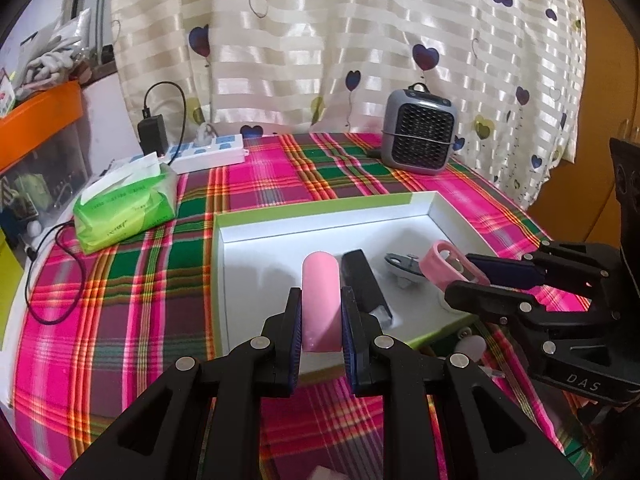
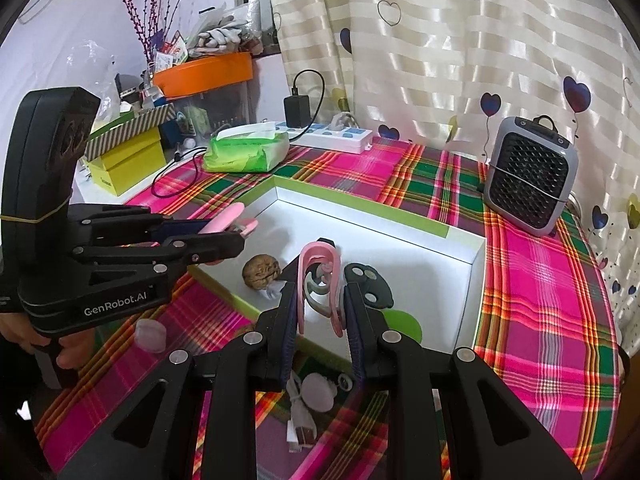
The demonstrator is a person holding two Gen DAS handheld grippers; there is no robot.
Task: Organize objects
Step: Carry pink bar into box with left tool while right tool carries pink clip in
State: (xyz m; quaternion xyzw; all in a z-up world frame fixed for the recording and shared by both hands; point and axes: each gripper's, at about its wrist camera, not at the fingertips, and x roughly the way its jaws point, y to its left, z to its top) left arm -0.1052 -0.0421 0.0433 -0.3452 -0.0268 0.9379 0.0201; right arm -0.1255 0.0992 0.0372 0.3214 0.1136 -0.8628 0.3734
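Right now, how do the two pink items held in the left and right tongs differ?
The left tongs grip a solid, rounded pink bar; the right tongs grip an open pink looped clip with a grey piece inside. The bar fills the gap between its pads with smooth flat sides, whereas the clip is thin and hollow. Both are pink, clamped, and held over the white box.

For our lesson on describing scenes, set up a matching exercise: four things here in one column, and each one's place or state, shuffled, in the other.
Things:
1. pink bar
2. pink ring-shaped piece
3. walnut
4. tissue pack

Places or states:
A. lying in the white box
B. clamped by the right gripper
C. on the plaid cloth, outside the box
D. clamped by the left gripper

Pairs: 1-D, 2-B, 3-A, 4-C
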